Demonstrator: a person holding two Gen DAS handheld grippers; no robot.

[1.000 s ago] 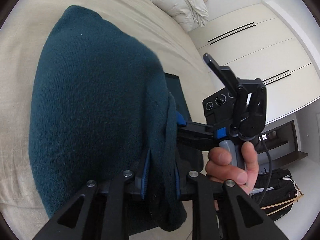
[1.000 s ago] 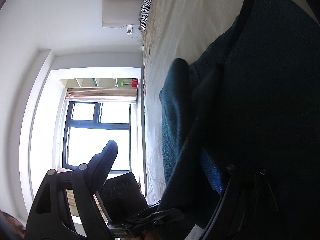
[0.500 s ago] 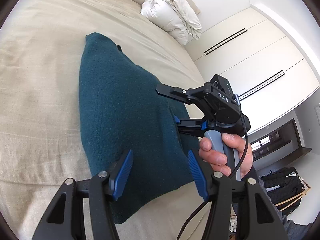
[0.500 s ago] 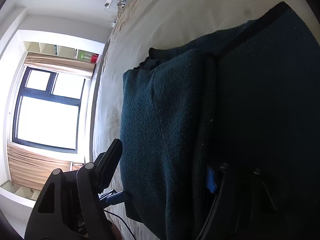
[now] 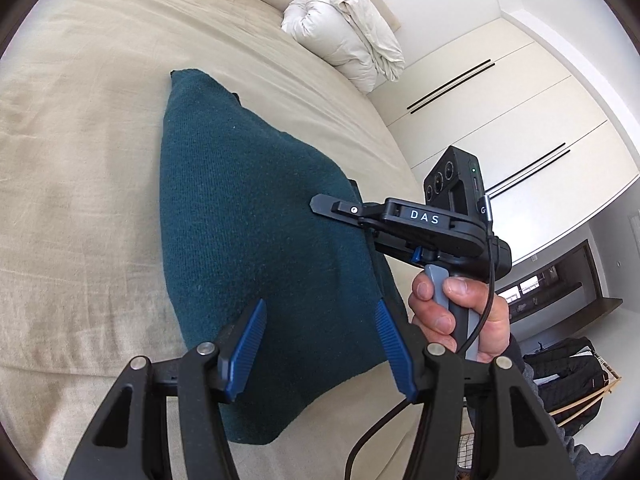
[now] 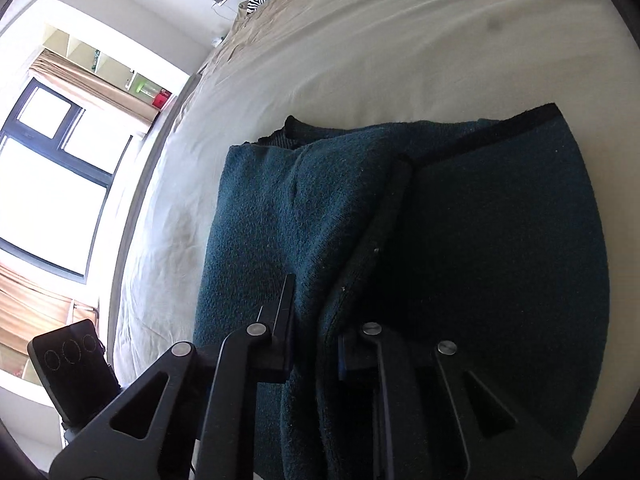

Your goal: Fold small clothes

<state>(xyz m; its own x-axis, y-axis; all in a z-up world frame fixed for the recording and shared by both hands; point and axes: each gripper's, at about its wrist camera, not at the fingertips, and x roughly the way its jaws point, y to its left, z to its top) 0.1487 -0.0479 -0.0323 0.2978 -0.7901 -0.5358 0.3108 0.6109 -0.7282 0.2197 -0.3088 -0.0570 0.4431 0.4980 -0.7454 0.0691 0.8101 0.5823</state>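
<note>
garment: teal knit [image 5: 248,240] folded over on the bed [image 5: 80,200]
left gripper [image 5: 320,344]: apart, empty
right gripper [image 6: 314,344]: closing on a fold
left: probably one more fold

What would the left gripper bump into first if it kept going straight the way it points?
Most likely the dark teal folded garment on the bed. The open left gripper points down at it with nothing between, though depth is hard to judge.

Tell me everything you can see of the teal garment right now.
The teal garment is a thick, fuzzy knit, dark teal with a darker band along one edge. It lies folded on the beige bed cover. The right gripper is closing on a raised fold at its near edge; the left gripper hangs open above it, not touching.
</note>
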